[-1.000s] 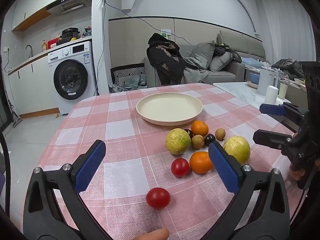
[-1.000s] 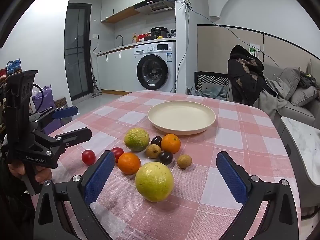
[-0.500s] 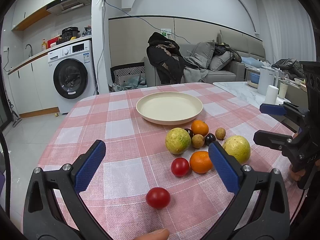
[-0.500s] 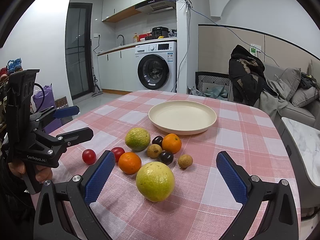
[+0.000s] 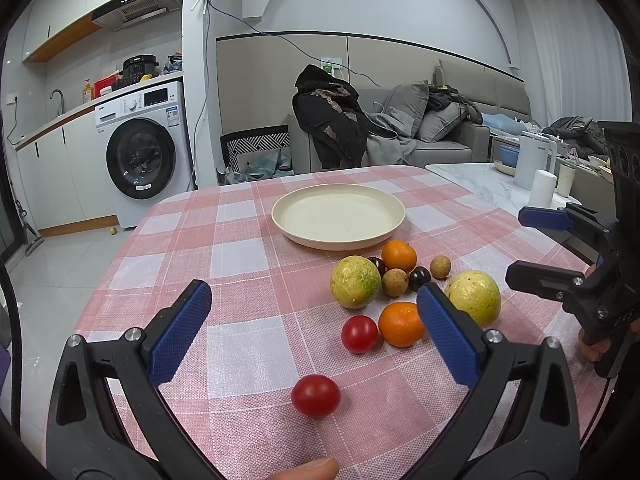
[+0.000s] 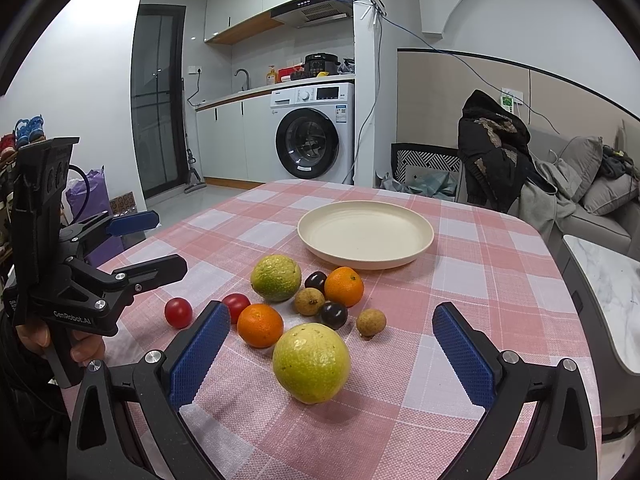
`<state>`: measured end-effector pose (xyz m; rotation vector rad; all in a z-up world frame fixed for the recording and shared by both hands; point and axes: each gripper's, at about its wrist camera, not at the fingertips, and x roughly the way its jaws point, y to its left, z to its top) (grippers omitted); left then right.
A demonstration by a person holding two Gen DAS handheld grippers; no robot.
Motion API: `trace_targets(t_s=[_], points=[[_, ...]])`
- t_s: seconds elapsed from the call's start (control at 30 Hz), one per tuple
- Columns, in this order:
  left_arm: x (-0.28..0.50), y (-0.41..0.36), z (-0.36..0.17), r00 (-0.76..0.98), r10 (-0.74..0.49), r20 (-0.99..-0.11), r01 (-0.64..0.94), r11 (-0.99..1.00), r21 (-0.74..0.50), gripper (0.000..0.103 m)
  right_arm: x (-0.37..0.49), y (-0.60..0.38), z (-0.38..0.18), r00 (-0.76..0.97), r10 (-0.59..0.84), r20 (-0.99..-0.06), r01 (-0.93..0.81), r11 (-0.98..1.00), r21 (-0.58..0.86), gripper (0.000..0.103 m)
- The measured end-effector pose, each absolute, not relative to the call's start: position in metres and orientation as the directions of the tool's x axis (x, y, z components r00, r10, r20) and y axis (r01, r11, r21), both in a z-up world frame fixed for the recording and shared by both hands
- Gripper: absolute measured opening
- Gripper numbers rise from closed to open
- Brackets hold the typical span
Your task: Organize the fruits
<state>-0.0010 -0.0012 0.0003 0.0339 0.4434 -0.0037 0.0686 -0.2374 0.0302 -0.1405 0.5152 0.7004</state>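
An empty cream plate point(image 5: 338, 220) point(image 6: 365, 233) stands on the pink checked tablecloth. In front of it lies a cluster of fruit: two yellow-green guavas point(image 5: 355, 281) point(image 6: 311, 362), two oranges point(image 5: 401, 324) point(image 6: 344, 286), longans, dark plums and two red tomatoes point(image 5: 315, 395) point(image 6: 178, 312). My left gripper point(image 5: 314, 334) is open and empty, above the near tomato. My right gripper point(image 6: 331, 354) is open and empty, with the near guava between its fingers' line of sight. Each gripper shows in the other's view point(image 5: 556, 248) point(image 6: 140, 244).
The table's rounded edge point(image 5: 120, 256) drops to a tiled floor with a washing machine point(image 5: 140, 160) behind. A marble side table point(image 5: 480, 184) with a kettle and cups stands at the right. A sofa with clothes point(image 5: 400, 128) lies beyond the table.
The right gripper's view has crept slightly closer to the fruit. The left gripper and the fruits have not visibly moved.
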Motion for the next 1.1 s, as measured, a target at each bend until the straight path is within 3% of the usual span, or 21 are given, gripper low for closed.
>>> trace_targets(t_s=[1.1], points=[[-0.001, -0.0016, 0.0003, 0.903, 0.005, -0.43, 0.012, 0.999, 0.035, 0.102, 0.0669, -0.2335, 0.0283, 0.643, 0.581, -0.499, -0.653, 0.757, 0.041, 0.103]])
